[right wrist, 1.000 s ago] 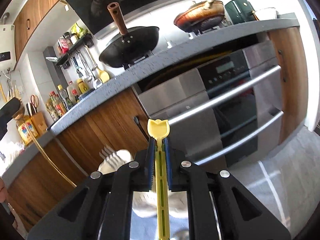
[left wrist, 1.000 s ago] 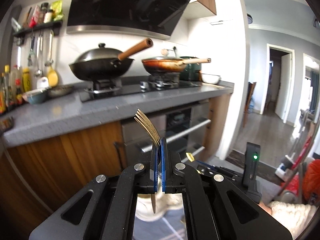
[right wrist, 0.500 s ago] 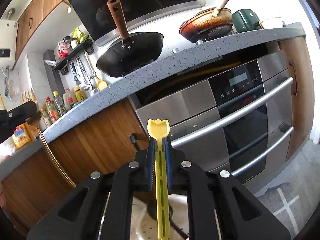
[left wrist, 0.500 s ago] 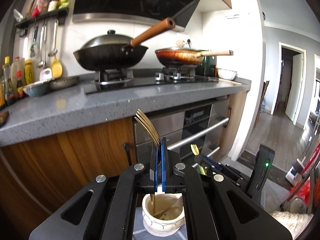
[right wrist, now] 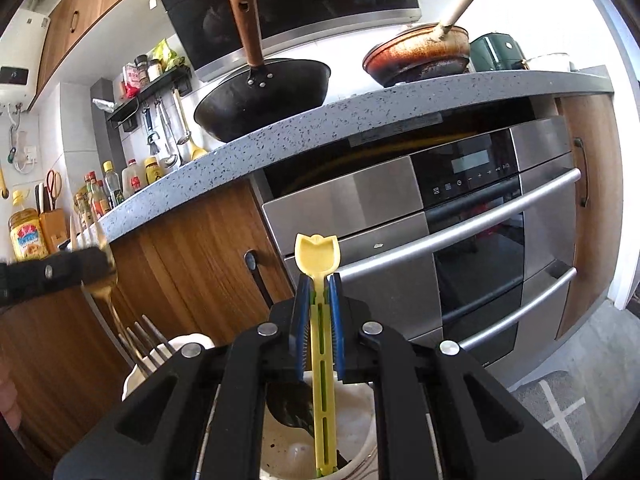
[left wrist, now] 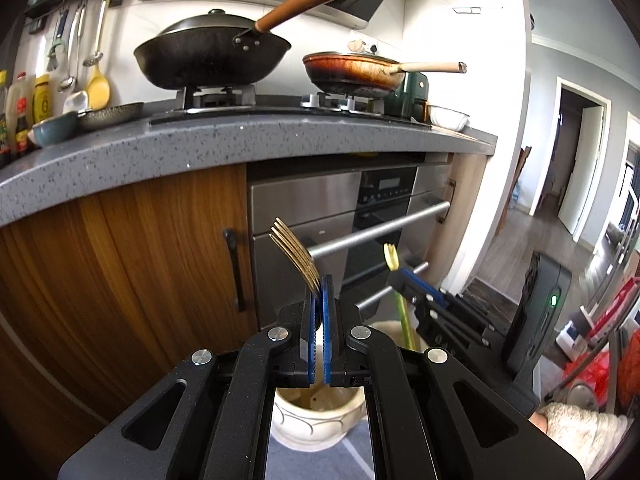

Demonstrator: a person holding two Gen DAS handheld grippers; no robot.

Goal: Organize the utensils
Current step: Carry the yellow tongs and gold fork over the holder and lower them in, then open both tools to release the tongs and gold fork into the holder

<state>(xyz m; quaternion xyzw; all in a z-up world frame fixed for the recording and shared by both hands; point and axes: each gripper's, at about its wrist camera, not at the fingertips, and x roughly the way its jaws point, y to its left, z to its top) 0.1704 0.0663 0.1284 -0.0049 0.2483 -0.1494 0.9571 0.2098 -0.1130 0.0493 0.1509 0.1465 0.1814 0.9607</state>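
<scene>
My left gripper [left wrist: 319,292] is shut on a gold fork [left wrist: 294,254], tines up, its handle reaching down into a cream ceramic pot [left wrist: 316,424] below the jaws. My right gripper [right wrist: 319,296] is shut on a yellow plastic utensil [right wrist: 318,258], held upright over a second white pot [right wrist: 360,432] that holds a dark spoon [right wrist: 290,406]. In the right wrist view the left gripper [right wrist: 52,276] shows at the left with the gold fork [right wrist: 106,296] above the cream pot [right wrist: 192,342], where silver forks [right wrist: 146,340] stand. The right gripper also shows in the left wrist view [left wrist: 404,280].
A grey counter [left wrist: 200,148] runs above wooden cabinets [left wrist: 120,264] and a steel oven [right wrist: 460,240]. A black wok [left wrist: 212,56] and a frying pan [left wrist: 352,72] sit on the stove. Bottles [right wrist: 96,196] stand at the left. The pots stand on a grey floor mat [right wrist: 568,392].
Both grippers have come lower and nearer the pots. The fork handle and the yellow utensil's lower end now reach down into their pots.
</scene>
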